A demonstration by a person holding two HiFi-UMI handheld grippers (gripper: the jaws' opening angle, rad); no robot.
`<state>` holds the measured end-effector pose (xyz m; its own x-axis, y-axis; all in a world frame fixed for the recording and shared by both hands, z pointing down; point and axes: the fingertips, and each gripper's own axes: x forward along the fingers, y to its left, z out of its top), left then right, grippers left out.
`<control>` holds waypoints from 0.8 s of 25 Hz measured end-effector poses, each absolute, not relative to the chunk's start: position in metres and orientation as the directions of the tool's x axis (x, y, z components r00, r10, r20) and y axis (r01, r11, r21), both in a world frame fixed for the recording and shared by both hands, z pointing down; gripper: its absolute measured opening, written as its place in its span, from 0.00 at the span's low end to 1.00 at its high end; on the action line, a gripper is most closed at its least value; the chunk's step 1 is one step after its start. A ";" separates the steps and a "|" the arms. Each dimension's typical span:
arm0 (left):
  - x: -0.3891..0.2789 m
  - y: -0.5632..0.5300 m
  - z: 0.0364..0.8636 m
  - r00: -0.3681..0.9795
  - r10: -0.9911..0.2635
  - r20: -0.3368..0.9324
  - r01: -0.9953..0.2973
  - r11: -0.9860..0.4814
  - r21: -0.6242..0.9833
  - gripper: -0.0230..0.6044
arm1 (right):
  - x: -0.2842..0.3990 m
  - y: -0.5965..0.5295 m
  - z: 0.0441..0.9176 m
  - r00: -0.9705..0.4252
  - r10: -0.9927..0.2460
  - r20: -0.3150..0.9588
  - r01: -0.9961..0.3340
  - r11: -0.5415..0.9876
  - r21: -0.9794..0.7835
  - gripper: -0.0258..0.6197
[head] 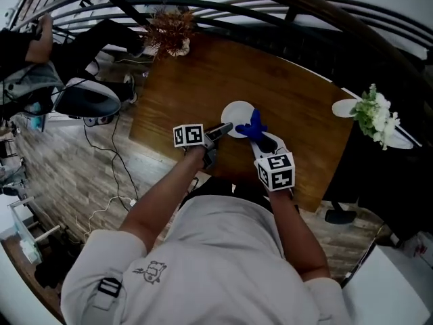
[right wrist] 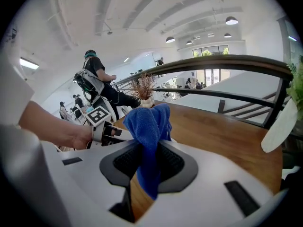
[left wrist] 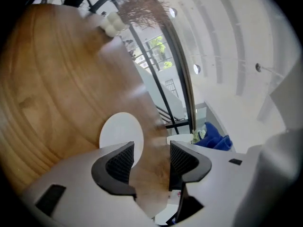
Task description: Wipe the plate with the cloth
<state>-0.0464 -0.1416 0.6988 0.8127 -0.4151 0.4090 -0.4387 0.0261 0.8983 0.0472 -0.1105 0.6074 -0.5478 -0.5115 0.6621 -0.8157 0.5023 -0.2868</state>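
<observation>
Wooden table (head: 203, 80), white plate (head: 237, 112); left gripper (head: 225, 129) released at plate's 8 o'clock; right gripper (head: 258, 135) grasping blue cloth (head: 252, 124) at 4 o'clock.

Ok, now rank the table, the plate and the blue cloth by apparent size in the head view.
1. Table, clearly largest.
2-3. Plate and blue cloth: about alike; the cloth hides part of the plate.

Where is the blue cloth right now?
The cloth is clamped in the right gripper; in the head view it is at the right edge of the plate.
</observation>
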 end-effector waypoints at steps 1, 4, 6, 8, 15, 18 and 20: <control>-0.041 -0.142 0.687 0.822 -0.408 0.397 -0.441 -0.015 0.897 0.43 | 0.049 -0.110 0.603 -0.549 -0.518 0.656 -0.816 0.500 -0.288 0.18; -0.028 -0.145 0.646 0.838 -0.396 0.375 -0.460 -0.144 0.876 0.32 | 0.053 -0.109 0.587 -0.549 -0.536 0.641 -0.820 0.493 -0.291 0.18; -0.023 -0.147 0.621 0.828 -0.410 0.382 -0.500 -0.232 0.834 0.17 | 0.055 -0.109 0.577 -0.549 -0.552 0.628 -0.823 0.488 -0.291 0.18; -0.021 -0.156 0.598 0.812 -0.442 0.381 -0.540 -0.321 0.778 0.05 | 0.059 -0.114 0.567 -0.549 -0.574 0.608 -0.826 0.485 -0.289 0.18; -0.005 -0.162 0.510 0.783 -0.565 0.261 -0.559 -0.454 0.694 0.05 | 0.067 -0.119 0.530 -0.565 -0.631 0.532 -0.821 0.497 -0.282 0.18; -0.008 -0.162 0.483 0.733 -0.633 0.251 -0.623 -0.475 0.621 0.05 | 0.067 -0.122 0.515 -0.585 -0.647 0.489 -0.808 0.516 -0.284 0.18; -0.010 -0.158 0.468 0.706 -0.668 0.236 -0.655 -0.489 0.576 0.05 | 0.066 -0.120 0.505 -0.600 -0.655 0.459 -0.798 0.531 -0.285 0.18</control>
